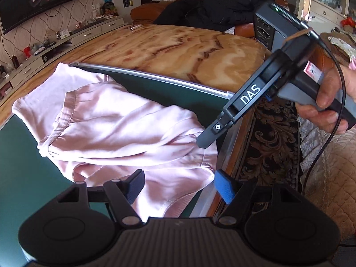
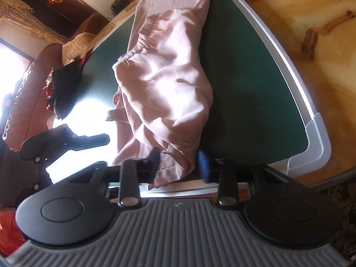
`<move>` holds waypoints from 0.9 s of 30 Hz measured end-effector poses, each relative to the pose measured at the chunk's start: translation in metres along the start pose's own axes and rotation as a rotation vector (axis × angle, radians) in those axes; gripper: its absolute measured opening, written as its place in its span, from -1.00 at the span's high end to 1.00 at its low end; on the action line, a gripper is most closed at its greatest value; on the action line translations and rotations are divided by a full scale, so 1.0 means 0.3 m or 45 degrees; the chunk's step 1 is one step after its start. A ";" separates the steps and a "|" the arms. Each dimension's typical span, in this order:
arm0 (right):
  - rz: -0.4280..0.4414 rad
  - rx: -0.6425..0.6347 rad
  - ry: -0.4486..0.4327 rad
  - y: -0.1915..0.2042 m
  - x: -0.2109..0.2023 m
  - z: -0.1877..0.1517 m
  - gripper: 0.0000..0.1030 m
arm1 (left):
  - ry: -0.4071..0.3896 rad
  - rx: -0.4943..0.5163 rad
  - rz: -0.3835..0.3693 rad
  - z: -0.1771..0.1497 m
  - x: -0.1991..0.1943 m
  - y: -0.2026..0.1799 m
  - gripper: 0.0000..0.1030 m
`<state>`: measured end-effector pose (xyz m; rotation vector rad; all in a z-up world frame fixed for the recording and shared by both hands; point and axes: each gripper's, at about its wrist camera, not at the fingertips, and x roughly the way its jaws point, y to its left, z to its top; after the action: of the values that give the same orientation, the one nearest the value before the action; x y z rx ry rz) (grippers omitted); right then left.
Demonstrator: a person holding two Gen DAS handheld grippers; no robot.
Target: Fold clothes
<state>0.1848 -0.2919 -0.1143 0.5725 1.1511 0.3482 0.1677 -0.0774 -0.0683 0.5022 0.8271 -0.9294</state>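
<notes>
A crumpled pink garment [image 1: 115,124] lies on a green mat [image 1: 22,155] on the table. My left gripper [image 1: 180,184] hovers open over the garment's near edge, with cloth below the gap and neither pad touching it. My right gripper [image 1: 204,141], held by a hand [image 1: 322,102], comes in from the right with its tips on the garment's right end, where creases gather. In the right wrist view the right gripper [image 2: 178,162] has a bunched fold of the garment [image 2: 169,84] filling the space between its black and blue fingers. One of the left gripper's fingers [image 2: 98,139] shows beside the cloth.
The mat has a silver rim [image 1: 155,77] with a corner piece [image 2: 318,138] and rests on a marbled brown table [image 1: 178,44]. A person in dark clothes sits on a sofa [image 1: 151,9] behind. Patterned carpet [image 1: 273,138] and a quilted cover [image 1: 329,178] lie to the right.
</notes>
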 end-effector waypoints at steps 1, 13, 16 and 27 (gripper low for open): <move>0.000 0.025 0.014 0.003 0.011 0.008 0.70 | 0.010 0.006 0.003 -0.003 0.009 -0.008 -0.46; 0.298 0.364 -0.037 0.040 -0.035 0.132 0.76 | 0.011 0.101 0.245 0.018 0.091 -0.088 -0.41; 0.306 0.343 -0.053 0.057 -0.040 0.150 0.74 | 0.016 0.052 0.282 0.025 0.102 -0.063 0.41; -0.360 -1.147 -0.242 0.282 -0.091 -0.028 -0.67 | -0.054 -0.118 0.239 0.033 0.023 0.060 0.89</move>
<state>0.1691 -0.2365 -0.0462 -0.3402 0.7651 0.5065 0.1894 -0.0782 -0.0672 0.4692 0.7674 -0.7236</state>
